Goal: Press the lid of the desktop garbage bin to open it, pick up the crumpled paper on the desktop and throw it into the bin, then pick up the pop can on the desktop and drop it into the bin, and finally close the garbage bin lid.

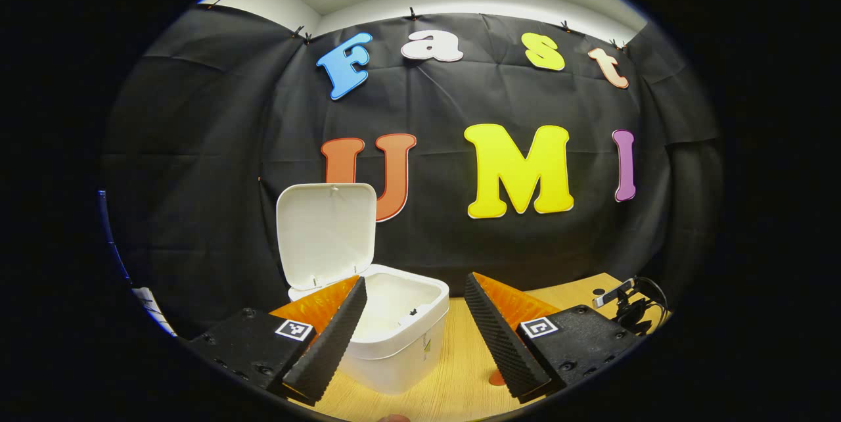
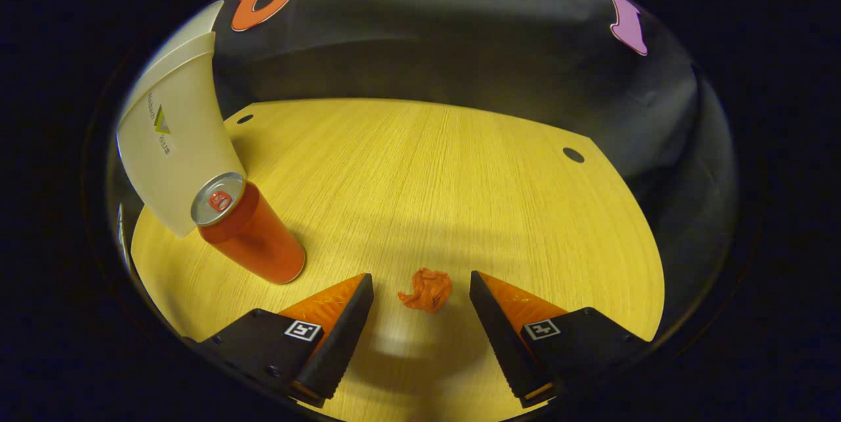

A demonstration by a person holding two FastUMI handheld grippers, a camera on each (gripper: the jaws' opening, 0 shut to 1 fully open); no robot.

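Right gripper [image 2: 420, 290]: held spread above the desktop [image 2: 460, 172], nothing gripped
Crumpled paper [image 2: 426, 290]: seen on the wood between the fingertips, untouched
Pop can [image 2: 250, 231]: upright, left, beside the bin [image 2: 174, 152]
Left gripper [image 1: 415, 294]: held spread, nothing gripped
Lid [image 1: 326, 234]: raised

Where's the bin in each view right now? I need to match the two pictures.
Left gripper view: bin low, left of centre, its lid standing open.
Right gripper view: bin at the left edge, just behind the can.
Shared landmark: the wooden table under it.
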